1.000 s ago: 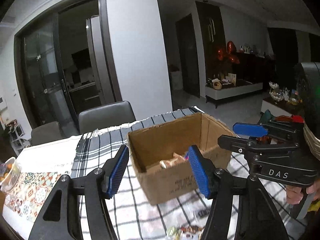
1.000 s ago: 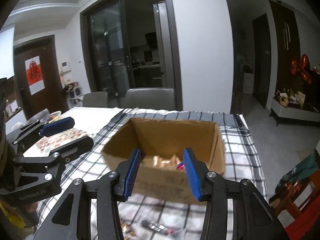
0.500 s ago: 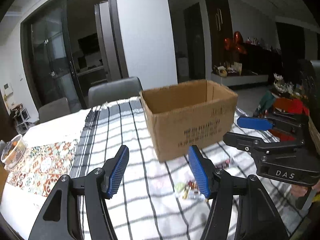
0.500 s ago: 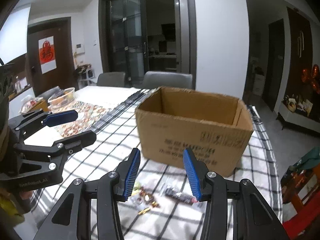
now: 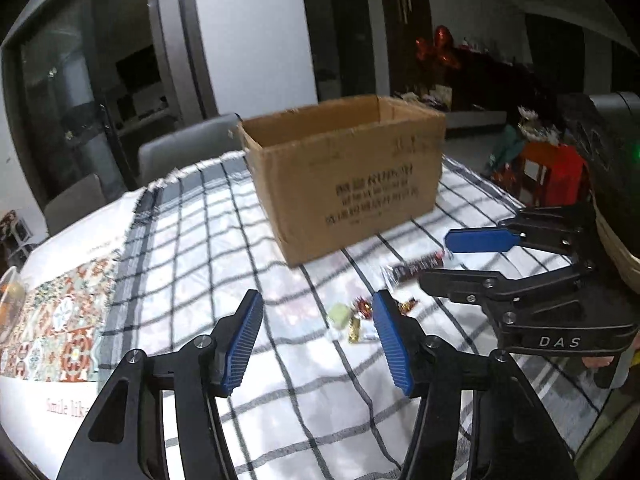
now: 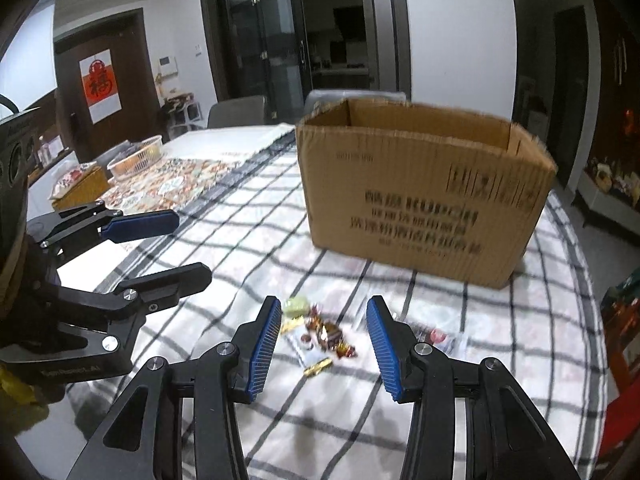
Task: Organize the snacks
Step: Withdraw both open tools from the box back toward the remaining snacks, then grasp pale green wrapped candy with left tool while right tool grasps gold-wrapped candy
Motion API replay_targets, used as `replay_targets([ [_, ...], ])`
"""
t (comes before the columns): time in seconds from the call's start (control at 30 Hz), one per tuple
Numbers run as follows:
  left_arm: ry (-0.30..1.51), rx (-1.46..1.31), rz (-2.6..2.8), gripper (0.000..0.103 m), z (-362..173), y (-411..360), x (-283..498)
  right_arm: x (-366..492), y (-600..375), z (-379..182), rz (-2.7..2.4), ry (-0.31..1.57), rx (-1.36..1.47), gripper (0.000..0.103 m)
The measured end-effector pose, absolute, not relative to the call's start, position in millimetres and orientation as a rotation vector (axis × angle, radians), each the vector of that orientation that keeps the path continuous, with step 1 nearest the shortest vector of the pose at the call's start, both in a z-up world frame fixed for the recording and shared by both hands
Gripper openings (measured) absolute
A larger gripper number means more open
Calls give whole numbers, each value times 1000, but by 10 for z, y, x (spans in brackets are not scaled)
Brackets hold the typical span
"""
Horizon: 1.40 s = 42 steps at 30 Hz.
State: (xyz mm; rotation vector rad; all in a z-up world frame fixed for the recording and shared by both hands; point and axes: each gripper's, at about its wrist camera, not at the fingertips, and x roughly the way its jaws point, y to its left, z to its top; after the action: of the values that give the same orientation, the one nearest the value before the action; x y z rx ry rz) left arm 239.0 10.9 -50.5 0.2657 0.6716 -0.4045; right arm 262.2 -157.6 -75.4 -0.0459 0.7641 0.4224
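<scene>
An open cardboard box (image 5: 348, 176) (image 6: 424, 196) stands on the checked tablecloth. A small heap of wrapped candies (image 6: 320, 332) (image 5: 352, 316) lies in front of it, with a green one (image 6: 297, 306) and a dark red packet (image 5: 416, 266). My left gripper (image 5: 318, 340) is open and empty, low over the cloth just left of the candies. My right gripper (image 6: 324, 344) is open and empty, with the candies between and just beyond its fingertips. Each gripper shows in the other's view: the right one (image 5: 460, 258), the left one (image 6: 176, 244).
A patterned mat (image 6: 176, 180) and a white basket (image 6: 136, 156) lie at the table's left. Grey chairs (image 5: 188, 148) stand behind the table. A red bag (image 5: 552, 176) stands beyond the table's right edge.
Both grippers have come down and back from above the box to low over the cloth in front of it. The candies have come into view between the fingers.
</scene>
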Motion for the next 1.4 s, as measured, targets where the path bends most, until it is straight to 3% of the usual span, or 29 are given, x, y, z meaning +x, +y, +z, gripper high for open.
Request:
replay_targets([
  [0.2,753,257,-474,46,-742,69,2587,2734,-1536,-986,440,830,-46,44],
  [0.4,799,272,-543,38,-950,-5,2783,2872,-1507,-1206,446,879,-48,35],
  [0.93,866,292,-621,30,-1268,-110,3112,3086,-1454,-1449,457,917,-7,34],
  [1.17,887,283,-622,28,-1361,-130,3148,3137,-1443,-1508,472,932,-8,29],
  [1.4,904,252,-615,19,-1410,-125,3175,3202,-1412,-1526,483,939,6,25],
])
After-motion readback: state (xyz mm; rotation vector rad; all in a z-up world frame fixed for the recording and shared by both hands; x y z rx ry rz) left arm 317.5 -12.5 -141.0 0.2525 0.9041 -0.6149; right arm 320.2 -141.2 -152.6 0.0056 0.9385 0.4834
